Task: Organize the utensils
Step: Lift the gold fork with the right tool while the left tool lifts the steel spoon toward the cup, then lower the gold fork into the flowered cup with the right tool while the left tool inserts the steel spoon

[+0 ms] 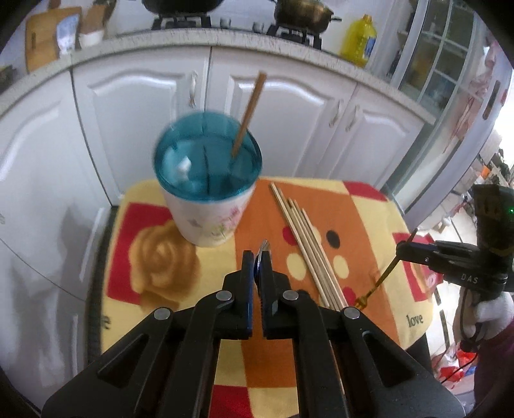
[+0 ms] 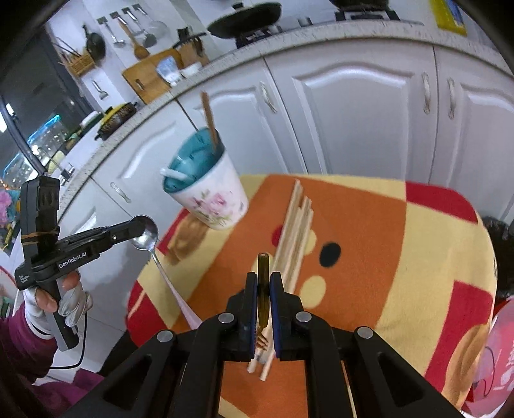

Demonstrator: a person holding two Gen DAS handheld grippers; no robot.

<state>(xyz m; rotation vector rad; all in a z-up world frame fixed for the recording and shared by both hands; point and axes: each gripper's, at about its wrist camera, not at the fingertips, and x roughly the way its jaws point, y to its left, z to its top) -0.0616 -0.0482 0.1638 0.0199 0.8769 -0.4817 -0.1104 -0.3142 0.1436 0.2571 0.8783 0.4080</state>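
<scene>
Above the cloth-covered counter (image 1: 369,205), the left gripper (image 1: 257,257) pinches a spoon (image 2: 146,236) and the right gripper (image 2: 264,279) a gold fork (image 2: 263,289). One chopstick (image 1: 249,112) stands in the cup (image 1: 208,205); the remaining chopsticks (image 1: 305,244) lie loose beside it.

White panelled cabinet doors (image 1: 135,106) are seen under a speckled countertop (image 1: 225,35), a gas stove (image 1: 237,24) is set on top, and glazed doors (image 1: 449,54) are lit by daylight

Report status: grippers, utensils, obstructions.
Left gripper shut on spoon. Right gripper shut on fork. Chopsticks loose on cloth; cup holds one. Nothing blocking.
</scene>
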